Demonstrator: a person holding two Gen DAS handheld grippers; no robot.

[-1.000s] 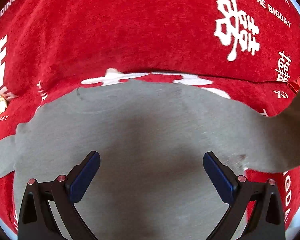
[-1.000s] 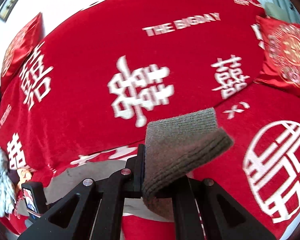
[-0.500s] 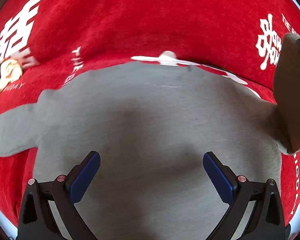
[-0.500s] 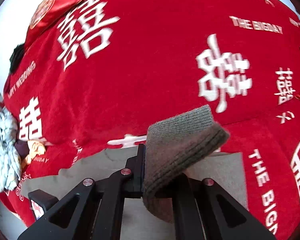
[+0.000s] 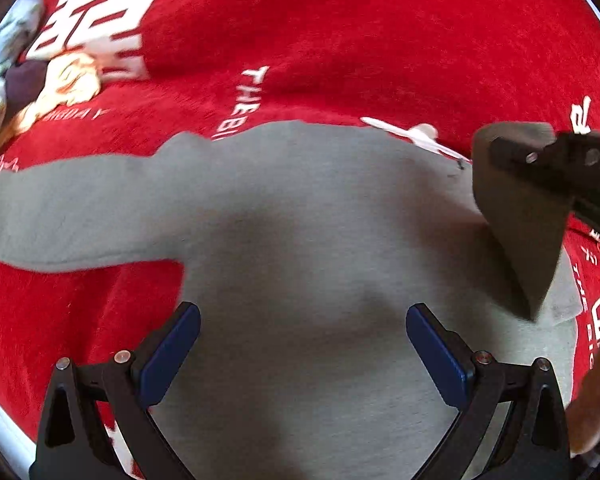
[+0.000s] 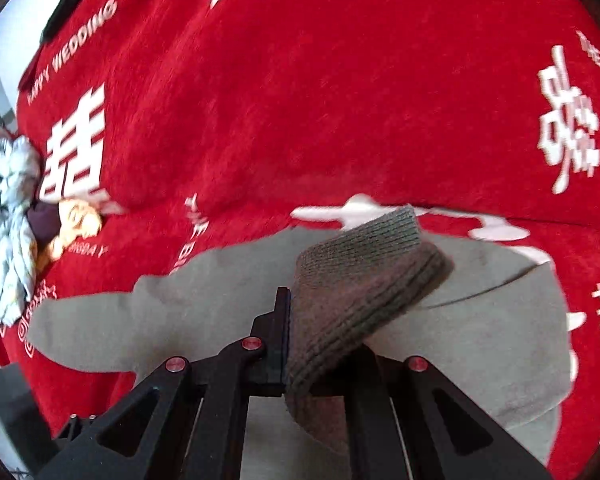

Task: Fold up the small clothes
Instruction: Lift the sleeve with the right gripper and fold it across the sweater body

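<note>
A small grey sweatshirt (image 5: 300,240) lies flat on the red printed cover, one sleeve (image 5: 60,208) stretched out to the left. My left gripper (image 5: 303,344) is open and empty, hovering over the sweatshirt's body. My right gripper (image 6: 320,344) is shut on the ribbed cuff (image 6: 360,280) of the other sleeve and holds it lifted over the body; in the left wrist view that gripper (image 5: 560,164) and the raised sleeve (image 5: 520,220) show at the right. The sweatshirt also shows in the right wrist view (image 6: 480,320).
The red cover (image 5: 340,40) with white lettering spreads over the whole surface and rises into a backrest behind. A pale bundle of cloth (image 6: 4,232) and a small doll-like figure (image 6: 76,220) lie at the far left.
Both views have swung left and closer. My right gripper has carried the sleeve cuff leftward over the sweatshirt's body. The outstretched left sleeve has come into fuller view.
</note>
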